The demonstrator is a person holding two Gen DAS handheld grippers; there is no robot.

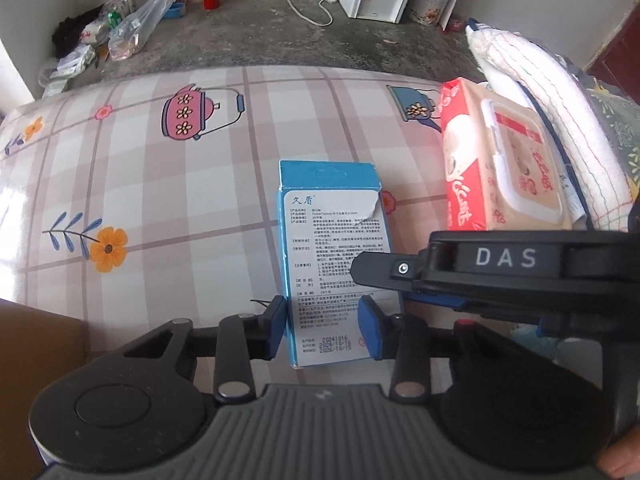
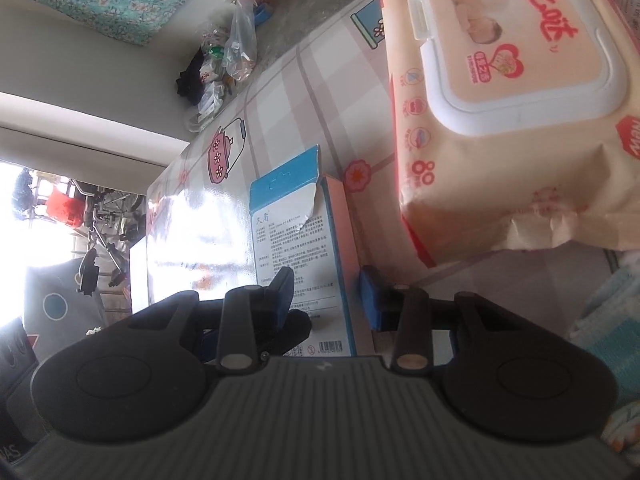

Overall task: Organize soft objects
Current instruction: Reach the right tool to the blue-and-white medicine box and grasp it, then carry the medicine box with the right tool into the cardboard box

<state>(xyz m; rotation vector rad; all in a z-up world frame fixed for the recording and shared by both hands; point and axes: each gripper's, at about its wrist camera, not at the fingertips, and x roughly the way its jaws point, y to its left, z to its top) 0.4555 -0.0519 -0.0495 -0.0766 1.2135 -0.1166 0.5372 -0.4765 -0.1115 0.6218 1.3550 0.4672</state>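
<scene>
Blue box (image 1: 336,264) lies flat on the tabletop (image 1: 160,184) beside the wipes pack (image 1: 500,160), our left tool (image 1: 325,326) clamped on its near end, right tool (image 2: 326,300) straddling it (grip unclear), so next we lift toward the open left side.

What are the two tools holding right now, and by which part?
Both the left tool and the right tool clamp the blue box at its near end, across its sides.
</scene>
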